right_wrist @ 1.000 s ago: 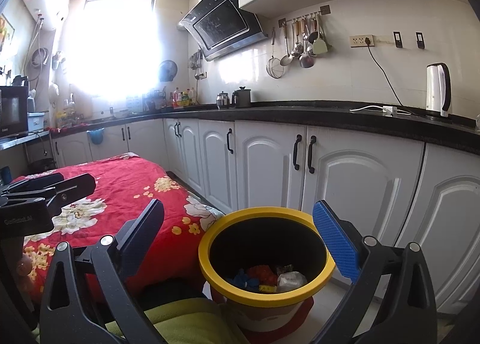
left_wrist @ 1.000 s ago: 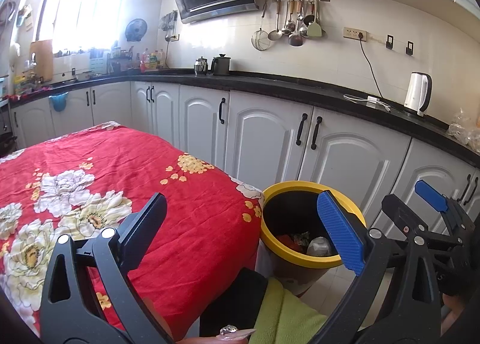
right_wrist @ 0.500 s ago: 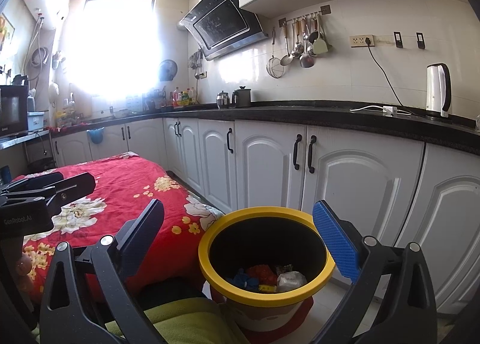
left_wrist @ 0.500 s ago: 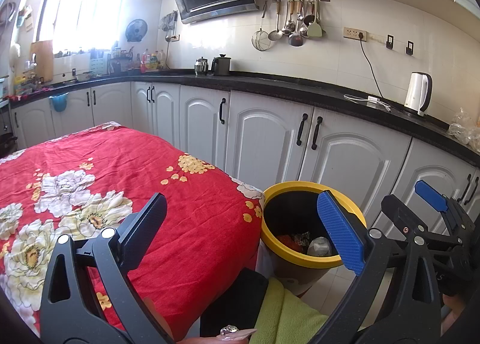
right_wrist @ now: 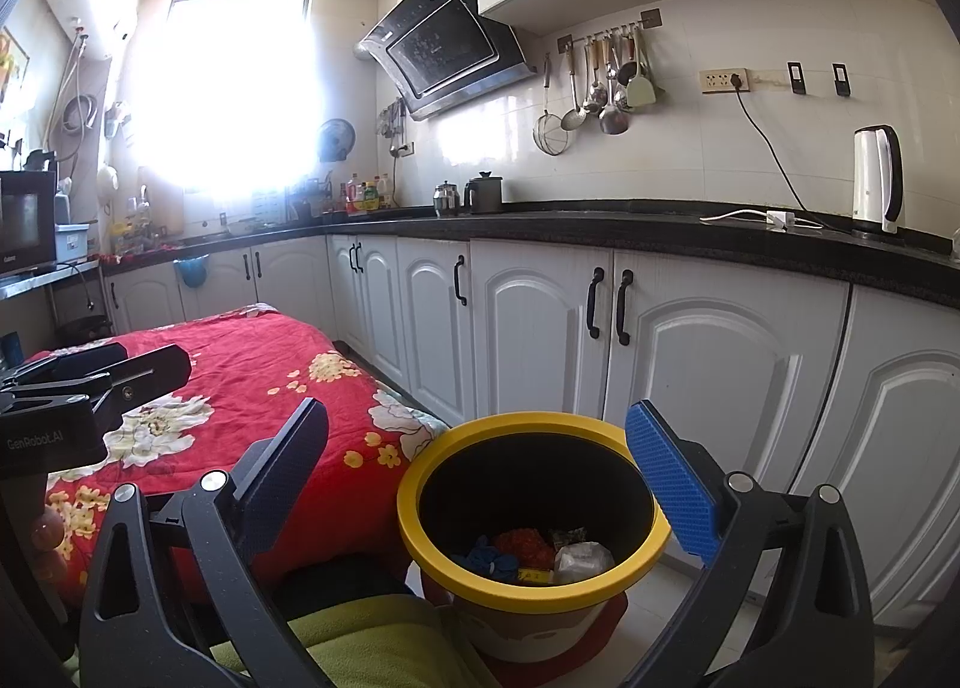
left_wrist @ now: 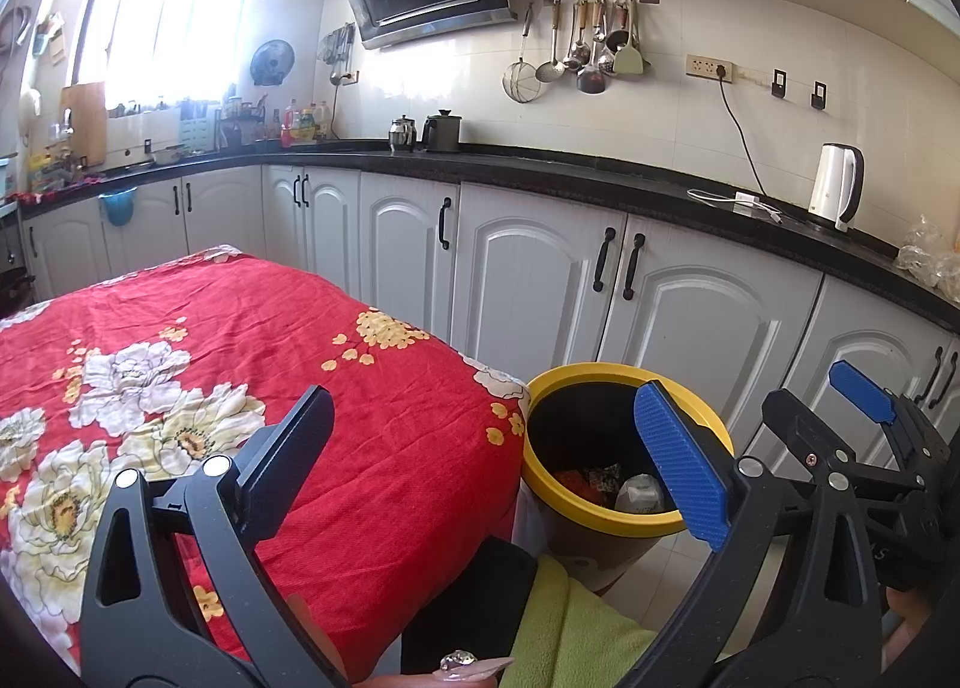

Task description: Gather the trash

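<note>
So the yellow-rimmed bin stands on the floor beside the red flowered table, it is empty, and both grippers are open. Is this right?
Not quite: the yellow-rimmed bin is not empty. The right wrist view shows trash at its bottom: blue, red and white pieces. The rest holds: it stands on the floor beside the red flowered table, and the left gripper and right gripper are both open.

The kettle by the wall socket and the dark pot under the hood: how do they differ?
The kettle is white, tall and slim, with a black handle; the dark pot is squat and lidded. A cord lies beside the kettle, a small metal teapot beside the pot. Both stand upright on the black countertop.
</note>
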A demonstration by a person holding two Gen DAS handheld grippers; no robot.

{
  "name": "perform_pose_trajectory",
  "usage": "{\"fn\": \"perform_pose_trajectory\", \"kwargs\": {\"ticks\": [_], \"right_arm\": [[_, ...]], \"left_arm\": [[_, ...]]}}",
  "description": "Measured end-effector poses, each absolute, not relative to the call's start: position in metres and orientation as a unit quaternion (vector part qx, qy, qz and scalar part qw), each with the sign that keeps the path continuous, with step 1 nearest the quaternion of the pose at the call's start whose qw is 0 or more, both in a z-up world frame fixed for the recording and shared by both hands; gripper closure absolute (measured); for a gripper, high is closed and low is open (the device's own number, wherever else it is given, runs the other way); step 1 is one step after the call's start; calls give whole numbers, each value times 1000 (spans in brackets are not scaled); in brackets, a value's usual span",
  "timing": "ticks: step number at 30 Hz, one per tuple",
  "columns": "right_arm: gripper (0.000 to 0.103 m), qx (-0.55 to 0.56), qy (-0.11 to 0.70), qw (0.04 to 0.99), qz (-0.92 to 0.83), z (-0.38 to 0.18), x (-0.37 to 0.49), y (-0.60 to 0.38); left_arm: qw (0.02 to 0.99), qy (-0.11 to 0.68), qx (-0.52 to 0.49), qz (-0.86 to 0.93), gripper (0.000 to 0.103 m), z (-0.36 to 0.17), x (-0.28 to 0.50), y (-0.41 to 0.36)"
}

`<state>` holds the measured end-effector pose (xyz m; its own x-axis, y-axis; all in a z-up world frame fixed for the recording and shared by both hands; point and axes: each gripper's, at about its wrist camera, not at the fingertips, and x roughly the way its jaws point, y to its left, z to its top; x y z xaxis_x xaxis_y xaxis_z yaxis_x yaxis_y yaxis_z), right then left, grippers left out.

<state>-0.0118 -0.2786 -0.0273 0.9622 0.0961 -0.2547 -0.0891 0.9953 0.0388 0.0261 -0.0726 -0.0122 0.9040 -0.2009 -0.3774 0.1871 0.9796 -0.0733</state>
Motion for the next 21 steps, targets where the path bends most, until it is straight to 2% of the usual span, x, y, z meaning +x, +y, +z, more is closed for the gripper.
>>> {"fn": "perform_pose_trajectory", "kwargs": {"ticks": [12,17,21], "right_arm": [[6,21,140,988,69,-23,5,-266],[6,-3,173,969,177,-5,42,-181],[6,-61,252,903,344,-8,66,-21]], "left_arm": [[970,223,-42,-93,11,-14,33,-49],[962,266,-63,17,11,-14,37,50],[927,294,-94,213,11,-24,18,185]]}}
